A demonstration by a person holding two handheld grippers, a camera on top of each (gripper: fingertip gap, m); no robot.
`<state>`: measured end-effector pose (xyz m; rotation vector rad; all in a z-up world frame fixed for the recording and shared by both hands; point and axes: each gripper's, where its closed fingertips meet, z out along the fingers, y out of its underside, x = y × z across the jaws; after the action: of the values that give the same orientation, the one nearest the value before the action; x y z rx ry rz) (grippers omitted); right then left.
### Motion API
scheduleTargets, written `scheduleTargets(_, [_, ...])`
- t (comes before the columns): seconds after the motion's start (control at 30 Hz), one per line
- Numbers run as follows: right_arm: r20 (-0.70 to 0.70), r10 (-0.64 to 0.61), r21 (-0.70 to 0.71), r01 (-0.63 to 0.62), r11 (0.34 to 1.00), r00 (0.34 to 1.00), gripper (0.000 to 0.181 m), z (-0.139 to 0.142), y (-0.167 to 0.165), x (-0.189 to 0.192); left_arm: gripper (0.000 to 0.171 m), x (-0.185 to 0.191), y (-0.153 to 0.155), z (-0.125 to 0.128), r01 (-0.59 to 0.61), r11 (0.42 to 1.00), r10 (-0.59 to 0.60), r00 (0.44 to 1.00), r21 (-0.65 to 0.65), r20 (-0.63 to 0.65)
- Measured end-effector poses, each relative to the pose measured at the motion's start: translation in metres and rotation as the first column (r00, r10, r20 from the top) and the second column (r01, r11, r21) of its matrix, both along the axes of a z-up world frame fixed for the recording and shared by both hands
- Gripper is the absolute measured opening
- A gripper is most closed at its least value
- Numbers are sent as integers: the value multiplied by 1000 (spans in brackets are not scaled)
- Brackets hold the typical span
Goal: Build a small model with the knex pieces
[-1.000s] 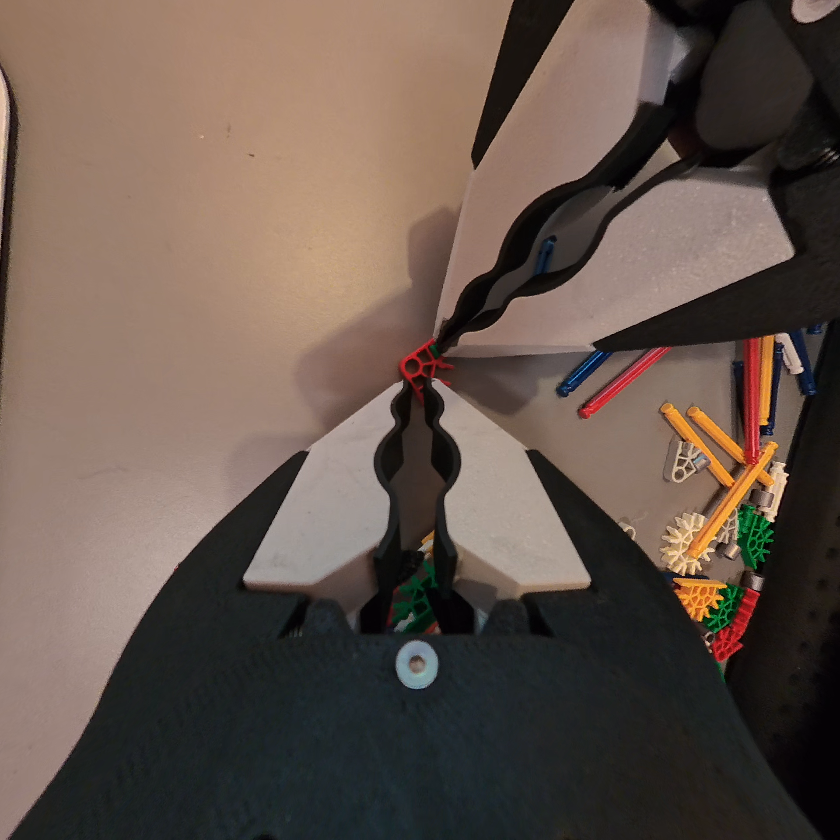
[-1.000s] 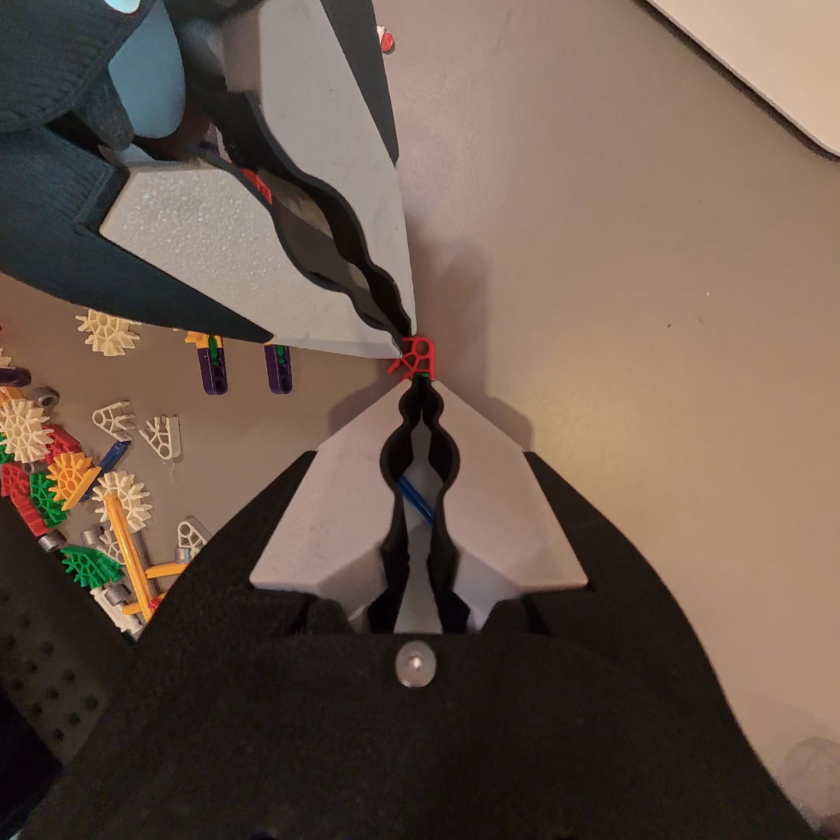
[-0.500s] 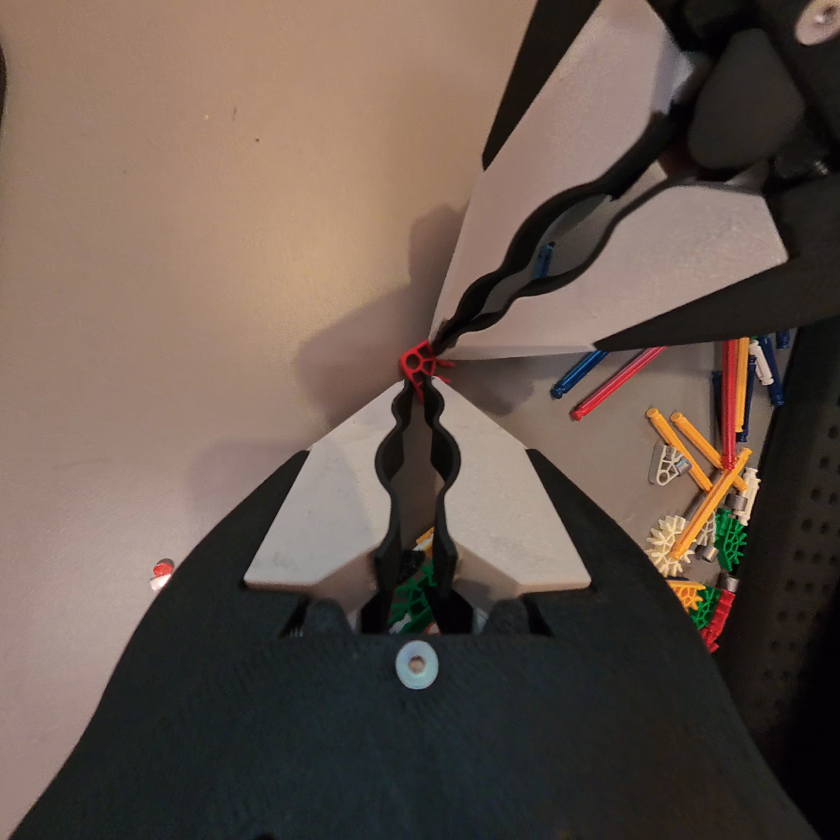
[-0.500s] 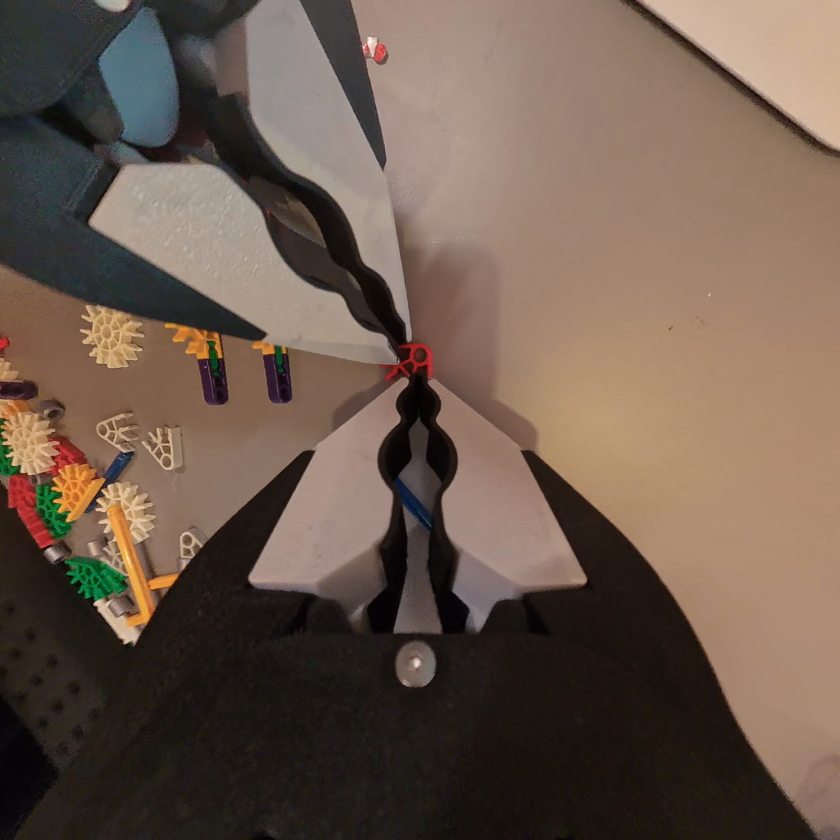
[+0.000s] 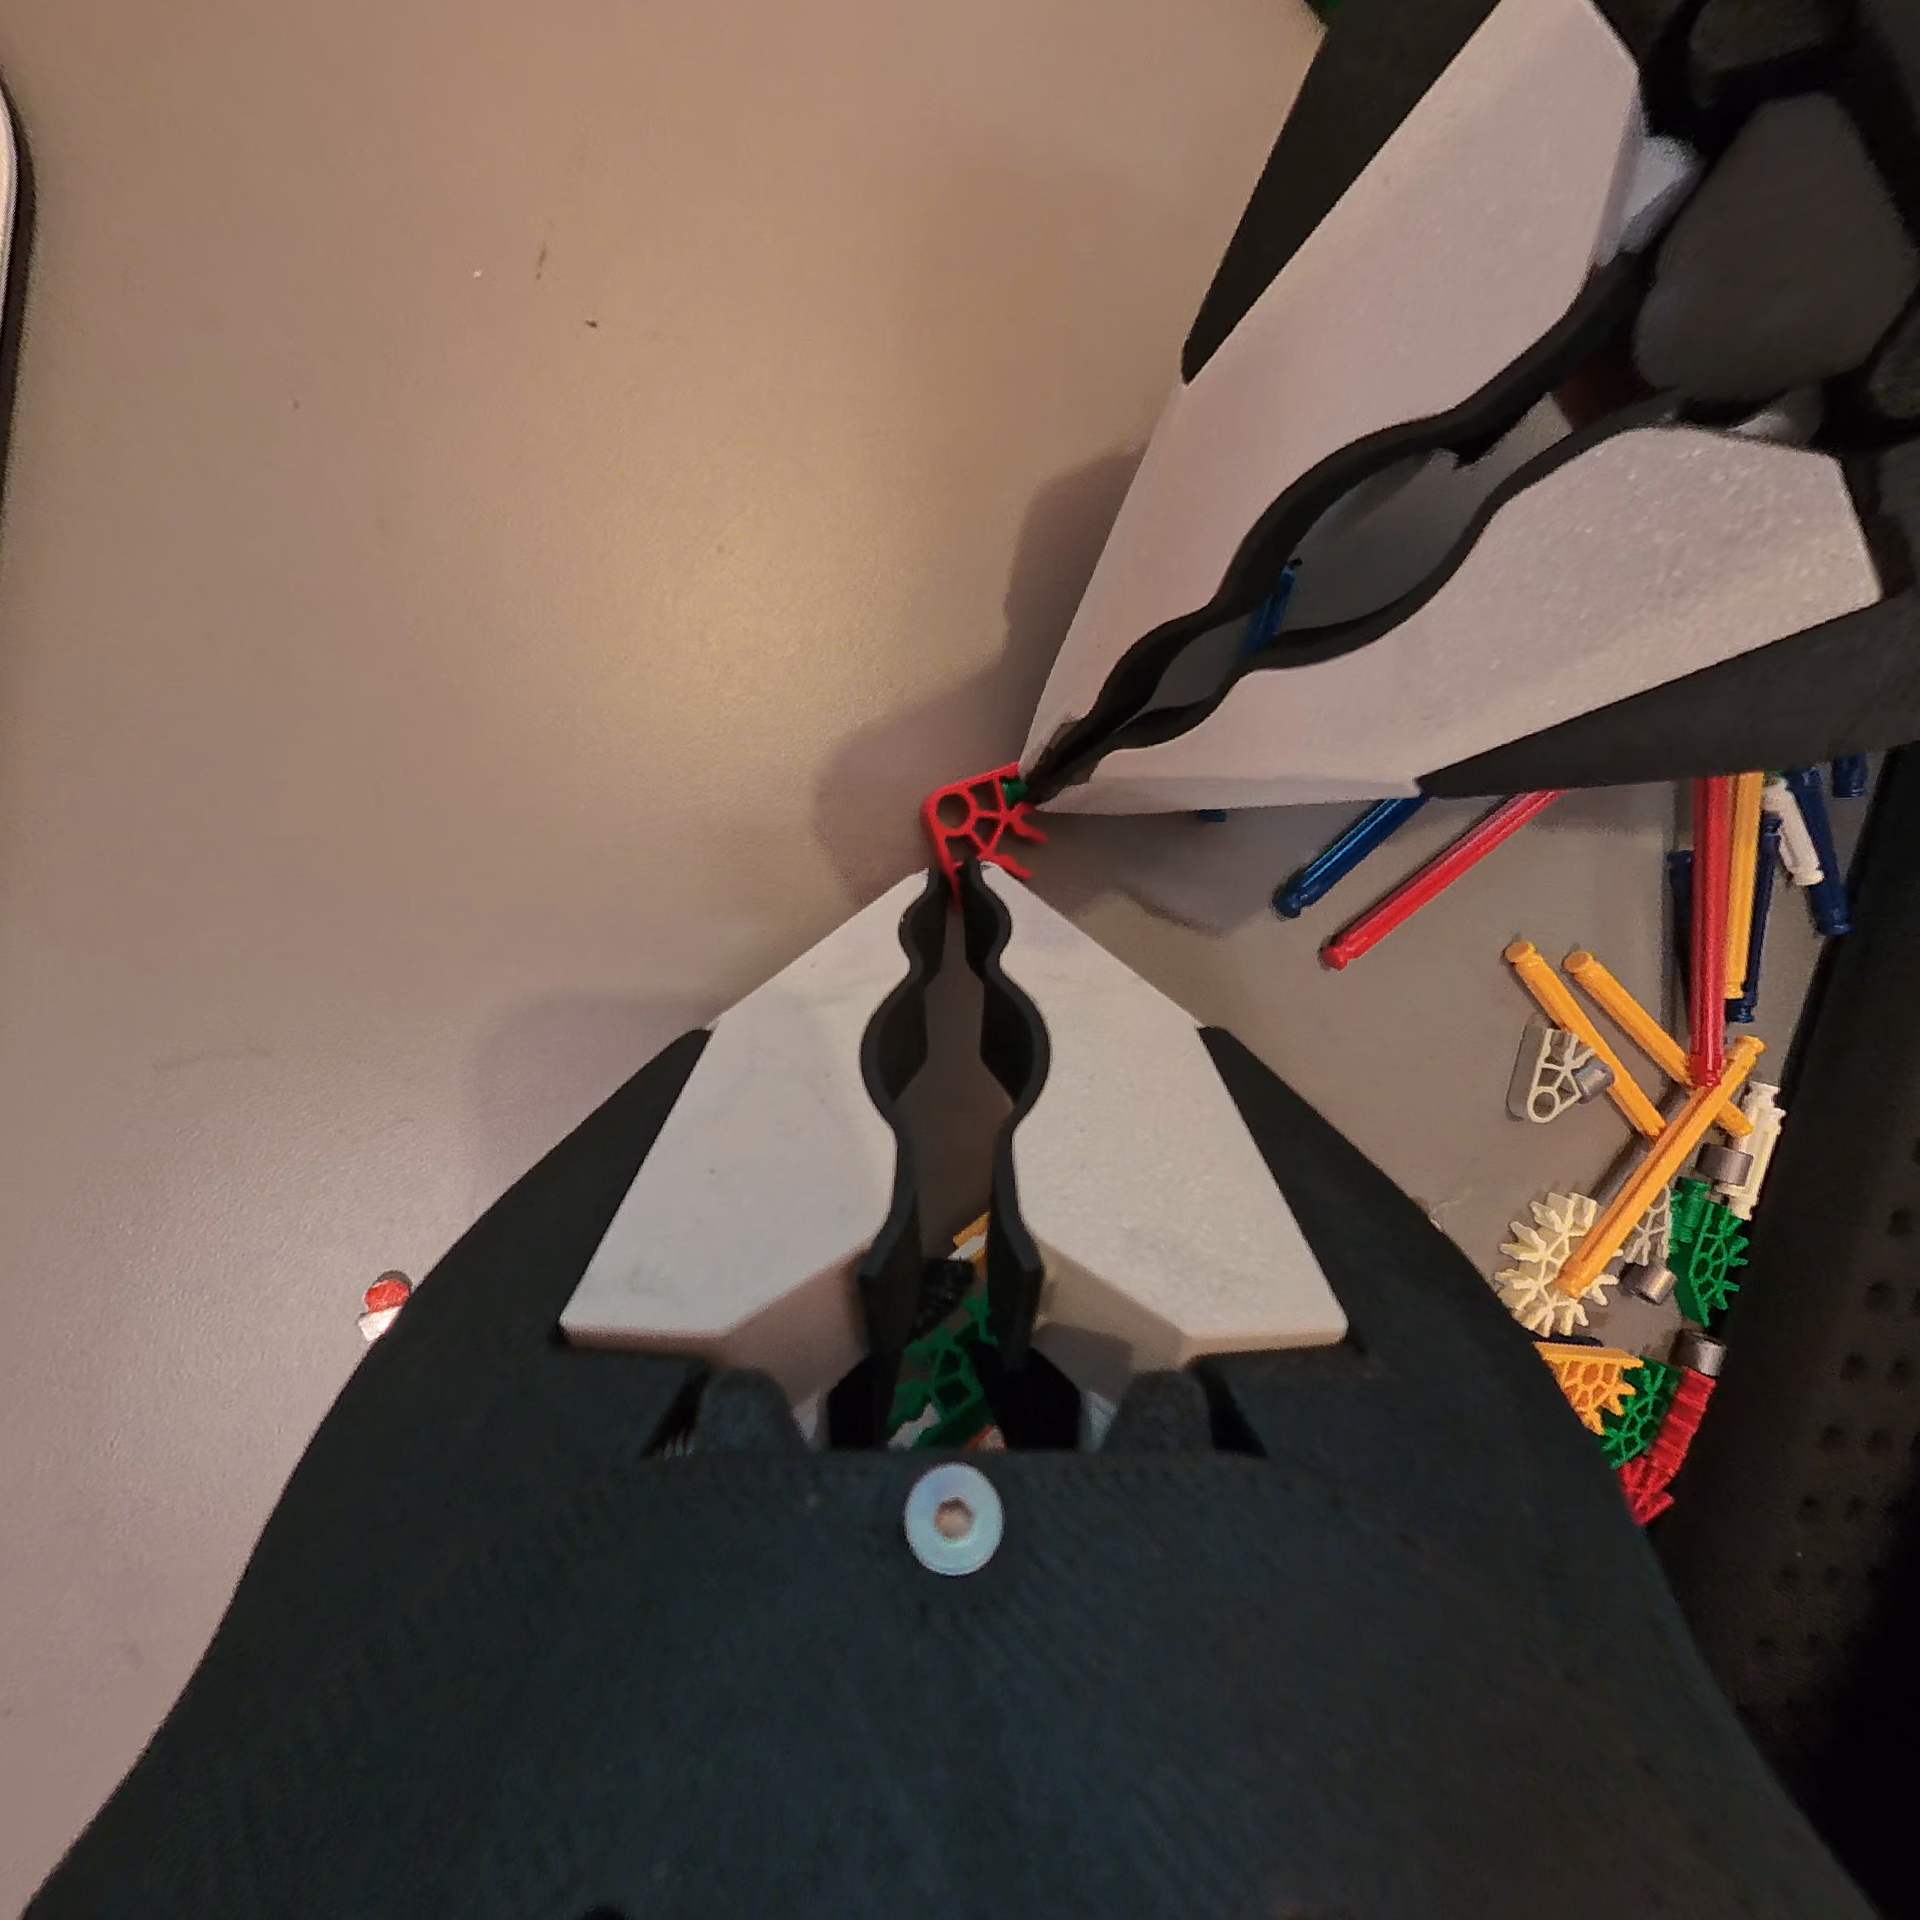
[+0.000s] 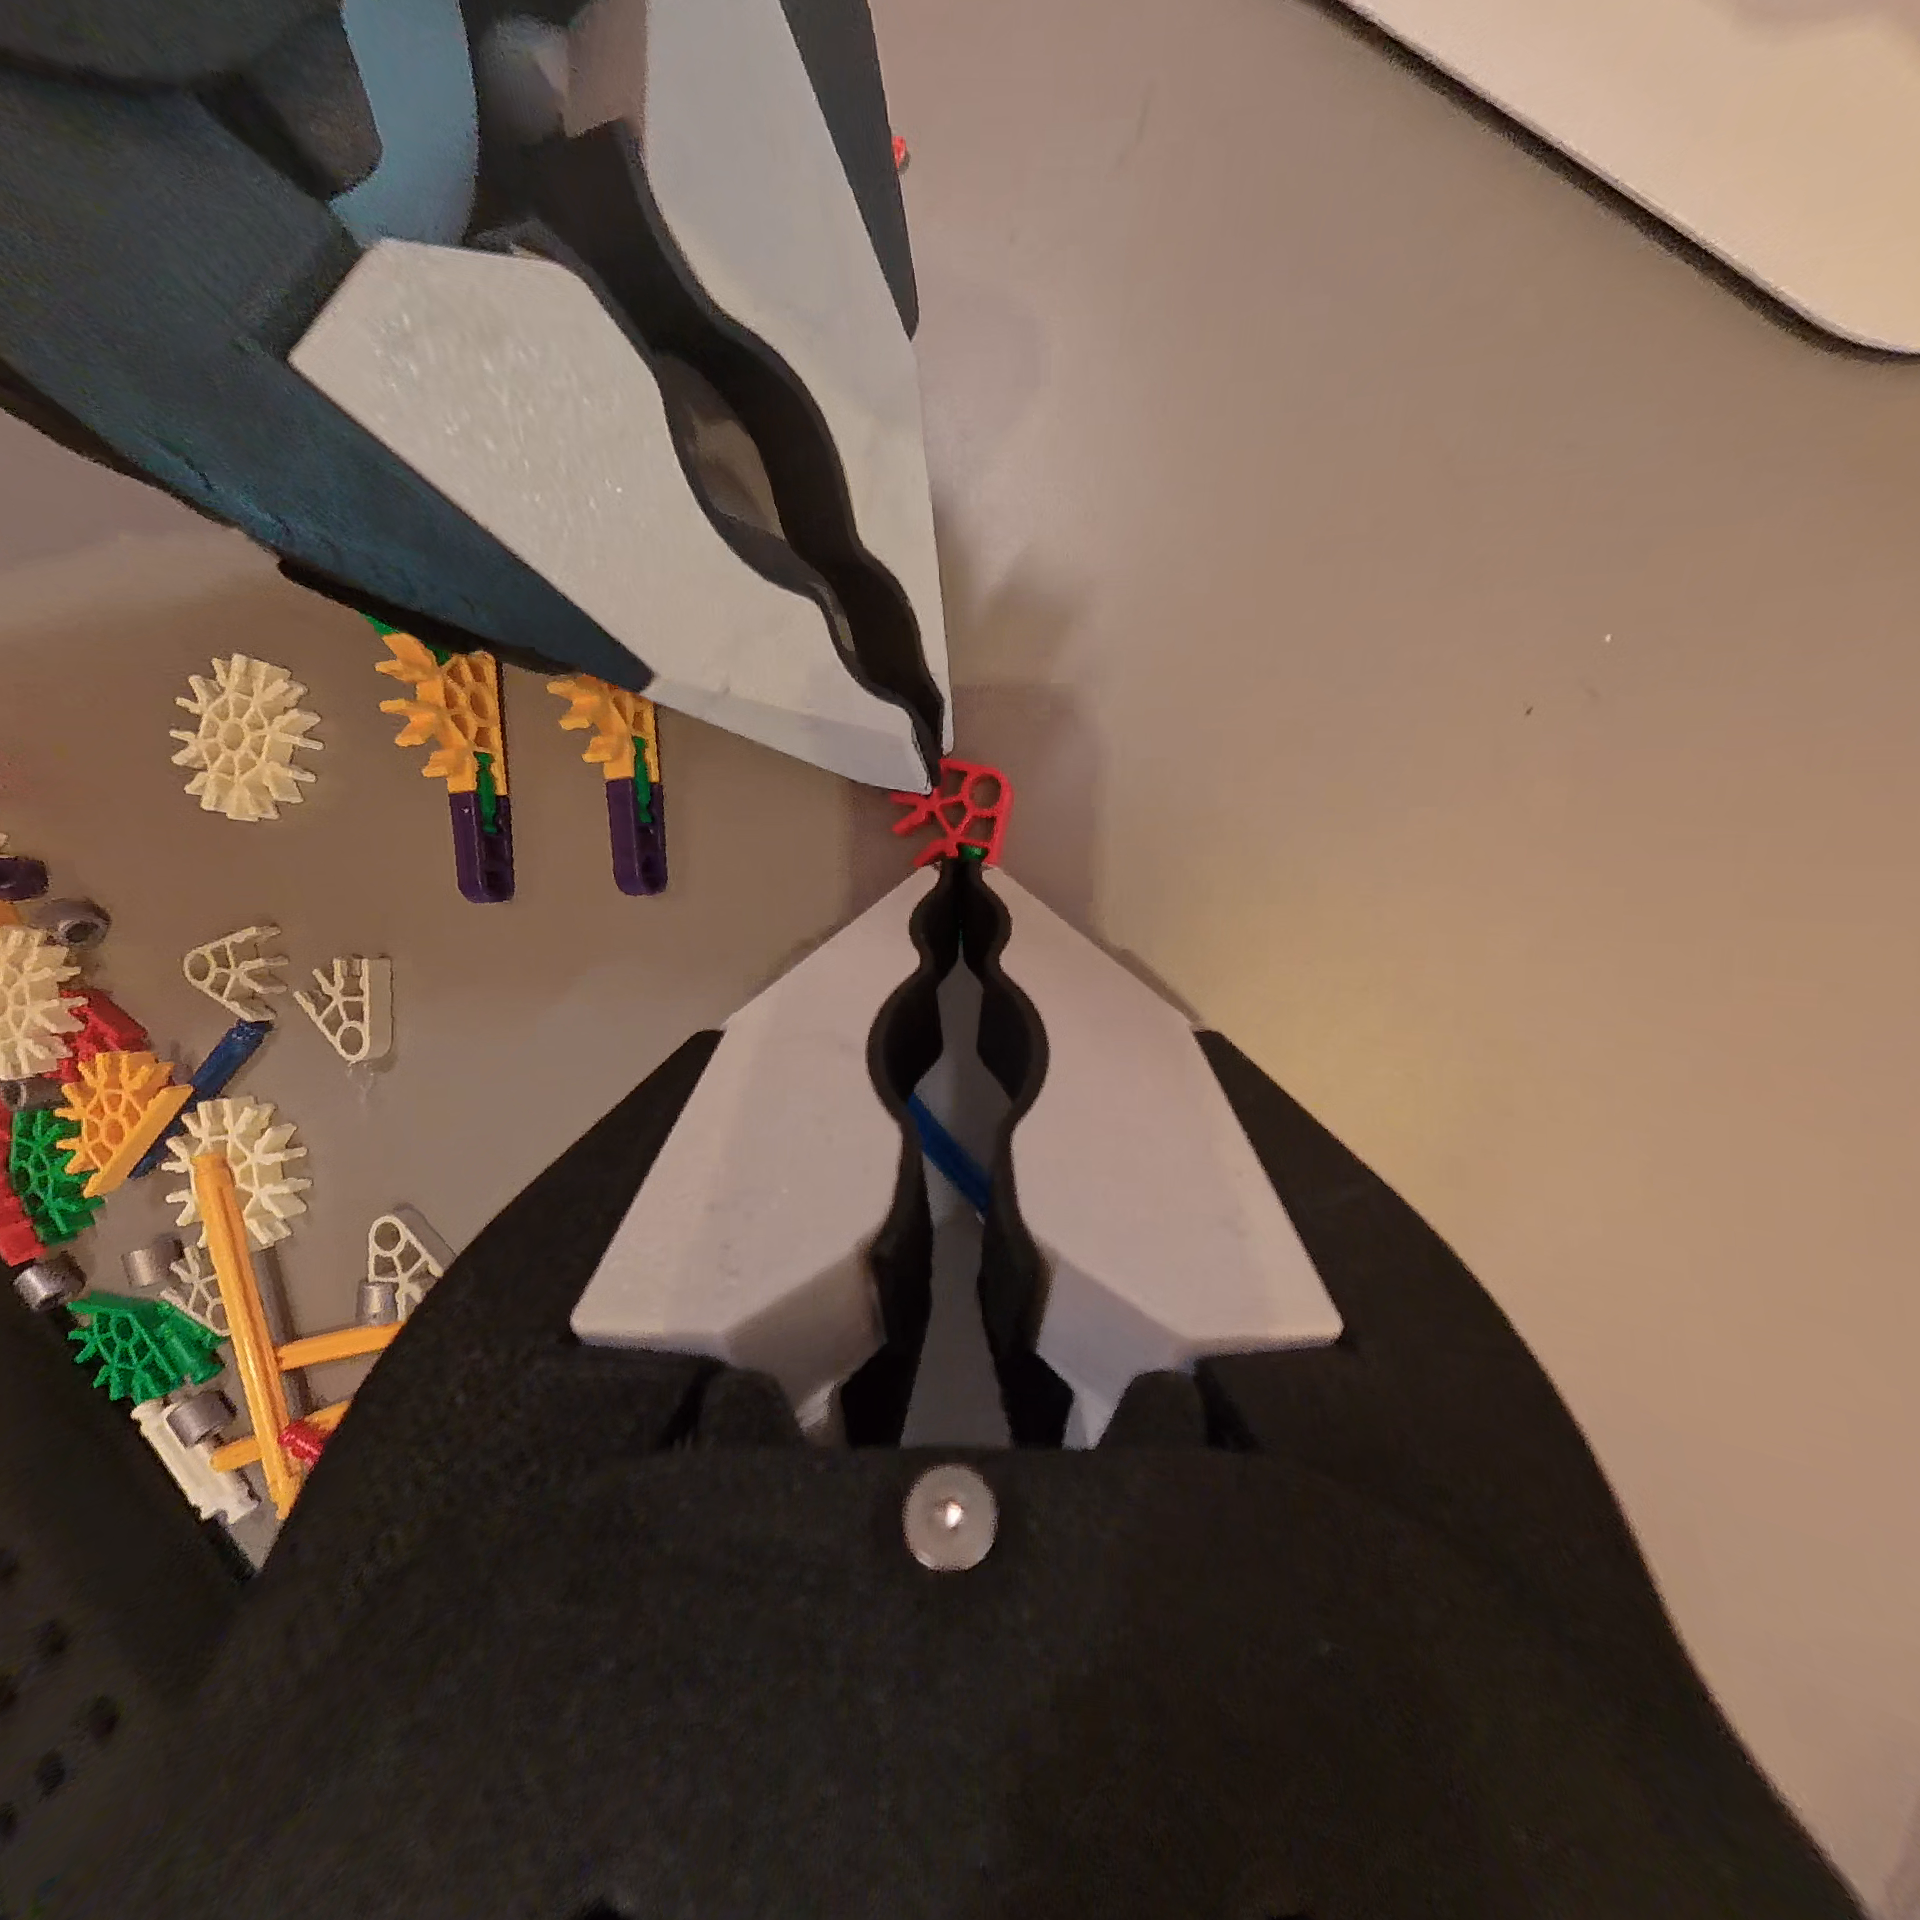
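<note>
Worktop [image 5: 436,540] of plain beige carries everything, and a dark perforated mat [image 5: 1849,1351] borders its right side in the left wrist view, while a pale rounded panel [image 6: 1662,135] lies at the far corner in the right wrist view. Left gripper [image 5: 958,868] has its wavy black jaws pressed together on one edge of a small red corner connector [image 5: 977,821], and the right gripper [image 6: 954,871] is likewise closed, its tips pinching what looks like a short green rod [image 6: 972,853] seated in the connector's adjacent edge; the two grips meet at roughly a right angle, which I judge lets each tool brace the piece against the other's push. The connector is held off the surface, above the open middle of the worktop, so neither tool is blocked. Loose construction-toy parts lie by the mat edge, apart from the grippers: yellow rods [image 5: 1652,1143], a red rod [image 5: 1439,878], a blue rod [image 5: 1351,842], white snowflake connectors [image 6: 244,736], green connectors [image 6: 140,1345], and two purple-and-yellow assemblies [image 6: 478,769] side by side. A tiny red-and-white piece [image 5: 382,1304] sits alone near the left gripper's body
</note>
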<state>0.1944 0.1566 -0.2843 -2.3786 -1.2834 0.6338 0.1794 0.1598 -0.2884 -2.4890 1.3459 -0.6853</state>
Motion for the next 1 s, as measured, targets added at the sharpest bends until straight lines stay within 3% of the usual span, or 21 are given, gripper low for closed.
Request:
scheduleTargets(0.23, [-18,-15,-103,14,995,1000,0,3,0,-2,0,0,0,0,-14,1000,14,1000,-17,12])
scheduleTargets(0.33, [-97,-70,-64,64,996,993,0,37,2,11,0,1,-2,1,-47,999,48,999,-25,22])
scheduleTargets(0.53, [-41,-221,54,223,973,974,2,86,-8,129,8,6,-13,3,-29,998,30,1000,-54,8])
scheduleTargets(0.67, [-4,-268,-6,268,963,963,9,73,-43,172,15,15,-24,7,-11,996,15,998,-90,54])
scheduleTargets(0.8, [-10,-180,-30,180,983,984,15,60,-93,157,20,9,-28,34,-18,999,22,991,-36,133])
scheduleTargets(0.9, [-80,-53,-9,53,999,995,16,62,-132,111,21,-11,-42,56,0,999,-6,989,41,147])
scheduleTargets(1.0, [-92,69,7,-69,998,993,20,56,-162,65,21,-32,-77,67,39,998,-46,990,50,136])
